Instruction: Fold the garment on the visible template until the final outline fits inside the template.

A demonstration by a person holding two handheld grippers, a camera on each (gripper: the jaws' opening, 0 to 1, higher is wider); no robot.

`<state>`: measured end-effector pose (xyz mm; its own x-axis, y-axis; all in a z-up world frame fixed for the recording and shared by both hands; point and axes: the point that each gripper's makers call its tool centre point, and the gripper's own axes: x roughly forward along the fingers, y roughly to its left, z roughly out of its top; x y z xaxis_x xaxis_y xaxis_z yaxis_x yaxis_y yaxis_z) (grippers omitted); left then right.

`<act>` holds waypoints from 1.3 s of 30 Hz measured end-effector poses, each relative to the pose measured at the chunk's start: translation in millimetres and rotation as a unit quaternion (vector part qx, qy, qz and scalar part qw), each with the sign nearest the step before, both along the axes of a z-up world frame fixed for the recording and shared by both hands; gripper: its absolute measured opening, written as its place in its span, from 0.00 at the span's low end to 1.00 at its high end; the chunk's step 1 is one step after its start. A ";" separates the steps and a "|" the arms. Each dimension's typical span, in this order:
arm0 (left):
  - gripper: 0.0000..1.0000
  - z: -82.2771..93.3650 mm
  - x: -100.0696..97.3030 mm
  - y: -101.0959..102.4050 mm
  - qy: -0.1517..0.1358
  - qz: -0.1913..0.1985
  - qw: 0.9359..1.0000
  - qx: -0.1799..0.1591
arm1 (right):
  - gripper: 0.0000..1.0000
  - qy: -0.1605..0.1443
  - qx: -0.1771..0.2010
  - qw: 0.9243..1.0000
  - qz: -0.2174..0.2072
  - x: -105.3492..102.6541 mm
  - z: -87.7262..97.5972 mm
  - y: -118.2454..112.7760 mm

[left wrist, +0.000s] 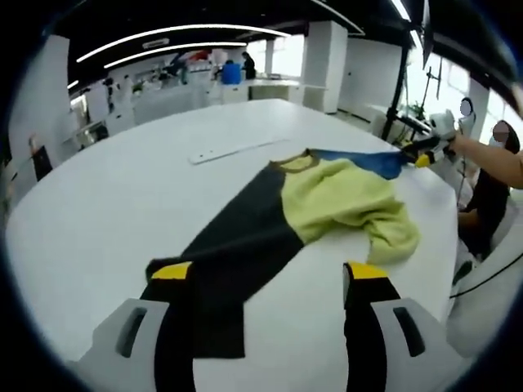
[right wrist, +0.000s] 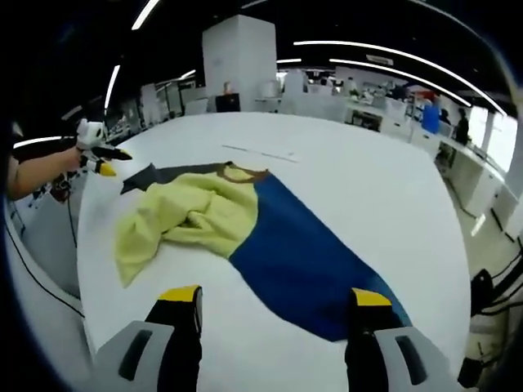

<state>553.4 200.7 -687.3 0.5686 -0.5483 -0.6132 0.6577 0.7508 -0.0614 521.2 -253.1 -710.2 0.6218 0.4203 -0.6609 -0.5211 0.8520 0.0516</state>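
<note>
A garment with a crumpled yellow-green body point(left wrist: 343, 200) point(right wrist: 192, 212), a brown collar, a black sleeve point(left wrist: 237, 245) and a blue sleeve point(right wrist: 306, 261) lies spread across the white table. My left gripper point(left wrist: 270, 271) is open at the black sleeve's end, which runs between its jaws and partly behind the left one. My right gripper point(right wrist: 274, 296) is open too, with the blue sleeve's end lying between its jaws. Each gripper appears small in the other's view: the right gripper point(left wrist: 421, 155) at the blue sleeve tip, the left gripper point(right wrist: 102, 166) by the black sleeve tip.
A pale thin strip point(left wrist: 237, 149) point(right wrist: 261, 151) lies flat on the table point(left wrist: 98, 212) point(right wrist: 368, 180) beyond the collar. A person's arm point(left wrist: 490, 159) point(right wrist: 41, 171) reaches in at the table edge. Desks, pillars and other people stand far behind.
</note>
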 end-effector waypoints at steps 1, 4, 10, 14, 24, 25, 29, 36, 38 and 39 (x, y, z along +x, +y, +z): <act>0.69 -0.2 -1.4 -1.5 0.000 -0.002 1.000 -0.001 | 0.70 0.000 -0.001 1.000 0.001 -1.7 -0.7 1.1; 0.69 -0.3 -7.4 -7.0 0.000 -0.010 1.000 -0.001 | 0.69 0.001 0.003 1.000 0.003 -6.7 -1.6 5.0; 0.69 -0.6 -21.6 -19.7 0.000 -0.032 0.999 -0.001 | 0.69 0.003 0.011 1.000 0.009 -18.1 -5.8 16.1; 0.69 -1.6 -29.4 -26.7 0.003 -0.038 0.999 -0.008 | 0.69 0.006 0.017 1.000 0.011 -22.7 -8.5 20.9; 0.68 -7.2 -43.9 -30.4 0.011 -0.045 0.999 -0.016 | 0.68 0.002 0.025 1.000 0.016 -31.3 -5.3 30.7; 0.68 -7.6 -44.7 -30.2 0.012 -0.045 0.999 -0.017 | 0.68 0.001 0.026 1.000 0.016 -31.4 -5.2 31.0; 0.68 -8.5 -48.6 -32.2 0.015 -0.045 0.999 -0.021 | 0.67 0.000 0.030 0.999 0.019 -34.7 -6.2 35.8; 0.67 -11.8 -58.6 -41.7 0.018 -0.055 0.998 -0.026 | 0.67 0.002 0.035 0.999 0.028 -41.1 -7.6 44.5; 0.67 -13.1 -61.9 -44.6 0.020 -0.059 0.998 -0.027 | 0.67 0.003 0.038 0.999 0.030 -42.7 -8.2 47.1; 0.67 -14.1 -63.5 -46.4 0.022 -0.061 0.997 -0.030 | 0.67 0.003 0.039 0.999 0.031 -43.4 -8.7 48.6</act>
